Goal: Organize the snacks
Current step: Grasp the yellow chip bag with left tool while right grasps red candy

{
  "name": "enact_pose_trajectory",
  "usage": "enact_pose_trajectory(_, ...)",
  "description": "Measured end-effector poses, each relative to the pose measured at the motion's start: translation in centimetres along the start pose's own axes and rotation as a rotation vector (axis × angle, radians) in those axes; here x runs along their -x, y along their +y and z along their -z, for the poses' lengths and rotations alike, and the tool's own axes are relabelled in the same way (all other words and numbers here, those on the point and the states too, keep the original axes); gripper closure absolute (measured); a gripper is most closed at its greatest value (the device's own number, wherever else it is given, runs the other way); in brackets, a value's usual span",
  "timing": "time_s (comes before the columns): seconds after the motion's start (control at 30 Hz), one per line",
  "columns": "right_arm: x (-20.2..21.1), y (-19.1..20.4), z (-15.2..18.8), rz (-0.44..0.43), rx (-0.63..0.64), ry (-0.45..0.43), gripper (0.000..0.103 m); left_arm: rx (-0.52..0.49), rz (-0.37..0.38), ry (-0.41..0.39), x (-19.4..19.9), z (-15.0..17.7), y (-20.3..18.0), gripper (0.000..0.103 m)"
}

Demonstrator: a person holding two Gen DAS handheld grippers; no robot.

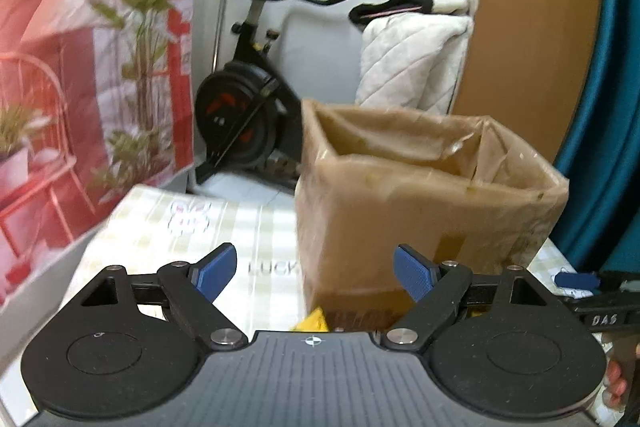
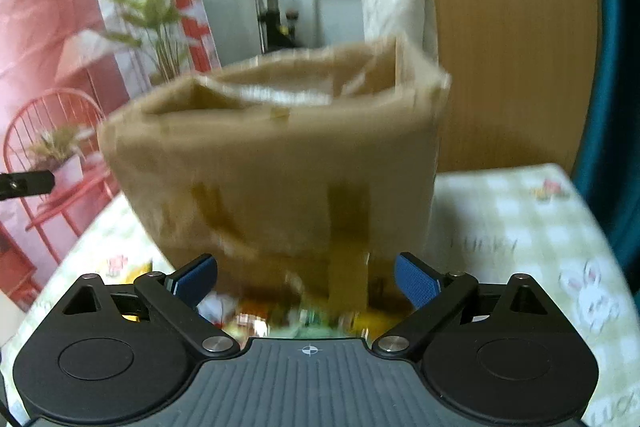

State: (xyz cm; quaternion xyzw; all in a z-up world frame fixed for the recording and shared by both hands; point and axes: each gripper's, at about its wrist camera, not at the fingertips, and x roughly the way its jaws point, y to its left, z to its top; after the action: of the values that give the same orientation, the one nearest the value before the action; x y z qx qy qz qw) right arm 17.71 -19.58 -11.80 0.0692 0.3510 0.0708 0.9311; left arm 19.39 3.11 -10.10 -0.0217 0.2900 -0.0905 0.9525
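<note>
The open brown cardboard box (image 2: 276, 163) stands on the checked-cloth counter (image 2: 520, 227), with blurred colourful snack packets (image 2: 288, 315) at its near base. The left gripper (image 1: 316, 275) and right gripper (image 2: 306, 281) both gape wide and empty. Best to lower the right gripper onto 1 packet, then lift it clear over the box's rim.

Tablecloth (image 1: 256, 227) carried pale grey print "LUCK", cut off by the box (image 1: 400, 211), just ahead of the left gripper's (image 1: 314, 273) left finger. White letters "DAS" stood on the black arm of the right gripper (image 1: 600, 319), at far right of the left view. Tablecloth print in the right view too blurred to read.
</note>
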Motion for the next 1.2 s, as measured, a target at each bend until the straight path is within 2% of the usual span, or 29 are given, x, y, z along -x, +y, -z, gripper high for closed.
enact_pose_trajectory(0.27, -1.6, 1.2, 4.4, -0.018, -0.029, 0.126, 0.006, 0.044, 0.005, 0.045, -0.2, 3.0, 0.8, 0.016)
enact_pose_trajectory(0.33, -1.4, 1.6, 5.4, -0.015, -0.031, 0.14, 0.003, 0.052, 0.013, 0.052, -0.2, 3.7, 0.9, 0.016)
enact_pose_trajectory(0.53, -0.9, 2.0, 7.2, -0.009, -0.038, 0.163, 0.001, 0.049, 0.026, 0.069, -0.4, 4.9, 0.9, 0.016)
enact_pose_trajectory(1.0, -0.6, 1.4, 7.0, -0.017, -0.058, 0.163, 0.001, 0.093, 0.035, 0.09, -0.3, 7.1, 1.0, 0.016)
enact_pose_trajectory(1.2, 0.5, 1.4, 6.6, -0.004, -0.045, 0.128, 0.001, 0.131, 0.028, 0.102, 0.0, 8.2, 1.5, 0.016)
